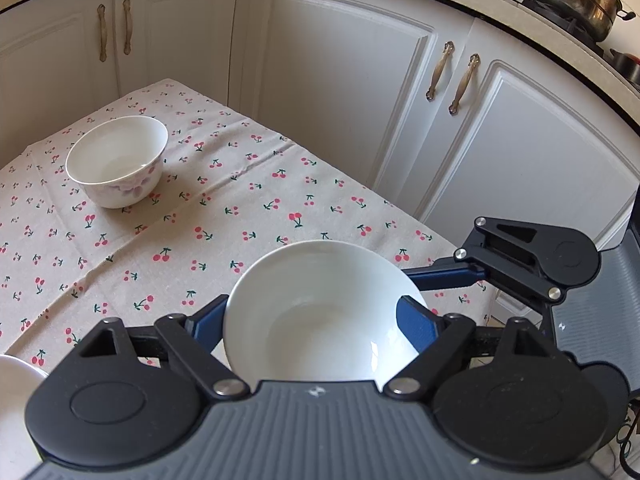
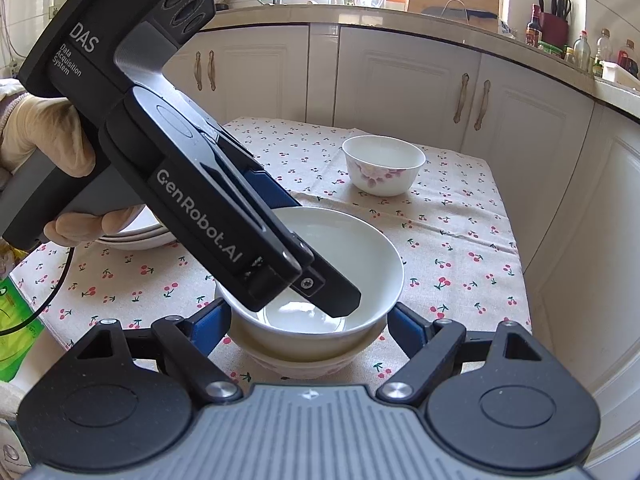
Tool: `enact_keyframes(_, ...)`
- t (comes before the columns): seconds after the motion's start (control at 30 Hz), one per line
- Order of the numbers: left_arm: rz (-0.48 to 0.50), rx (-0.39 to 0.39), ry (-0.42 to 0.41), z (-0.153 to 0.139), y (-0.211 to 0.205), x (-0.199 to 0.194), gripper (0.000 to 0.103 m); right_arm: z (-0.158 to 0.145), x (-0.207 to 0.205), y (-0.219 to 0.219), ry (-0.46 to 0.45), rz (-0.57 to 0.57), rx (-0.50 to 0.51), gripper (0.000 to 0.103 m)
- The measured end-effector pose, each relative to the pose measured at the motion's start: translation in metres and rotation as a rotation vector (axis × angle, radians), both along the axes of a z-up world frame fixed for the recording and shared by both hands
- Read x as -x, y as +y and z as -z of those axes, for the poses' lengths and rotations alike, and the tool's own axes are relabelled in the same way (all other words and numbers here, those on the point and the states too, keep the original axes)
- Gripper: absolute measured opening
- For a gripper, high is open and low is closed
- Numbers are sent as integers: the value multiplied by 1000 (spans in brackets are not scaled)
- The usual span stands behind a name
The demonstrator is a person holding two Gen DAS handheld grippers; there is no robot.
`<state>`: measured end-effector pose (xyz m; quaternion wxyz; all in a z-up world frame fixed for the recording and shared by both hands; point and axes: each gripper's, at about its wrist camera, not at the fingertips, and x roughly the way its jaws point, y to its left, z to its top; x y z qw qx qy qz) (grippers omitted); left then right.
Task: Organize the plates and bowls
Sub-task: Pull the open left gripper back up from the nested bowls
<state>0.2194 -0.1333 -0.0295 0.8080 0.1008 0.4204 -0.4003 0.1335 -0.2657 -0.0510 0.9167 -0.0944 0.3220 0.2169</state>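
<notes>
Resting between the left gripper's (image 1: 316, 320) jaws, the white bowl (image 1: 320, 312) tops another bowl (image 2: 312, 360).

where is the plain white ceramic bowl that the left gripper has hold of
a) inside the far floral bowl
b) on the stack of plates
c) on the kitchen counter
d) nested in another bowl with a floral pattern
d: in the right wrist view the plain white ceramic bowl sits inside a floral-patterned bowl on the cherry-print tablecloth, with one finger of the left gripper inside it.
</notes>
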Motion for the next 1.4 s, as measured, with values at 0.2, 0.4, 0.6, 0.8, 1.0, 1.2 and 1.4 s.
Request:
enact_keyframes(0.2,0,7,-1,0,0,0,87,1,0,-2,9,3,-18,89)
enact_keyframes(0.4,-6,6,-2,-1,4,-1,89,-1,4,-4,-15,5,-33,103)
enact_keyframes(0.6,-31,-6,-18,-4,17,1,89,-10,8,-7,-42,5,-49,103)
enact_keyframes(0.8,-71,-18,-24,-5,36,1,89,-14,7,-9,-58,32,-59,103)
enact_keyframes(1.0,-94,-16,-37,-9,49,-1,90,-9,-2,-5,-49,82,-26,103)
enact_keyframes(1.2,-95,-13,-44,-10,56,-3,90,-10,-2,0,-43,71,-5,103)
enact_keyframes(1.4,-96,-20,-67,-14,60,-9,91,-18,-7,0,-47,46,3,103)
